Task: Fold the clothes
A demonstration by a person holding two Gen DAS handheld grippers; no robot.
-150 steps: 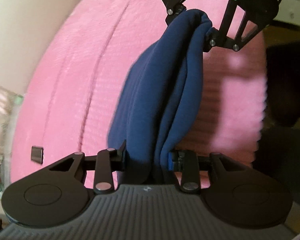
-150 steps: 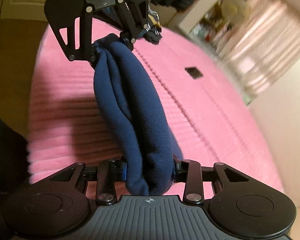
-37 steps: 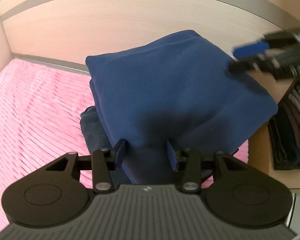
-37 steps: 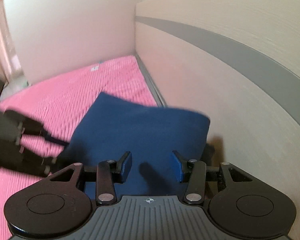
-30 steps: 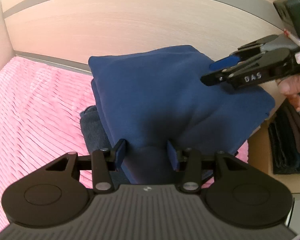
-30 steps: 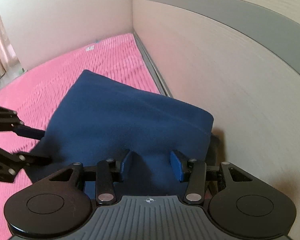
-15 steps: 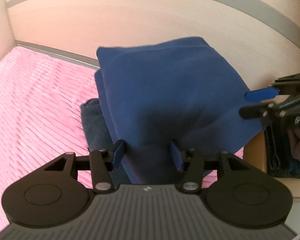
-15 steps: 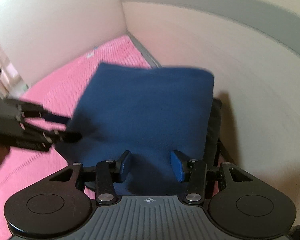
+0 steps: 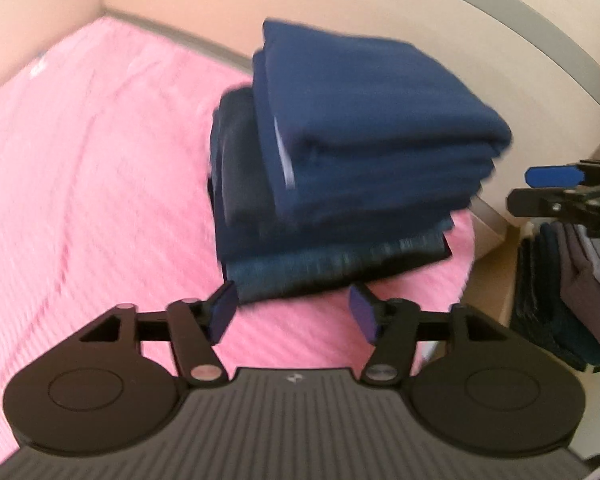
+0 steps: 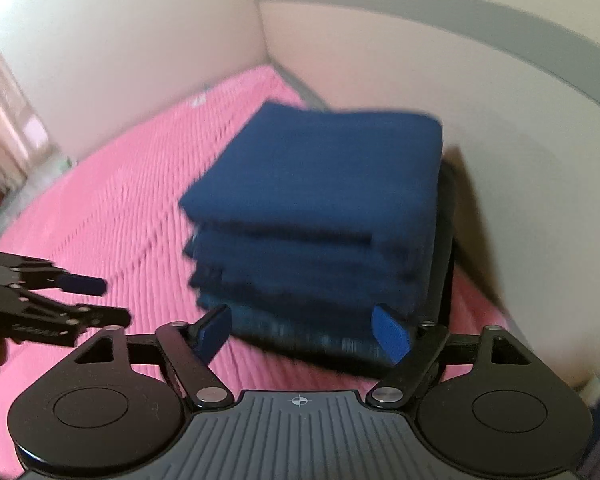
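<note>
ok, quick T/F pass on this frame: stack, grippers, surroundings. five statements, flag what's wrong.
1. The folded navy garment lies on top of the clothes stack. True.
2. The stack sits on a pink bedspread. True.
3. The left gripper is clamped on the navy garment. False: its jaws are opening, nothing between them.
4. The right gripper holds a fold of cloth. False: its jaws are opening, clear of the stack.
5. The stack sits mid-bed, far from any panel. False: it is beside the light wood headboard.

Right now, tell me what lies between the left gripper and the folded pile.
Only bare pink bedcover separates the left gripper, jaws opening and empty, from the folded pile, per the left wrist view.
</note>
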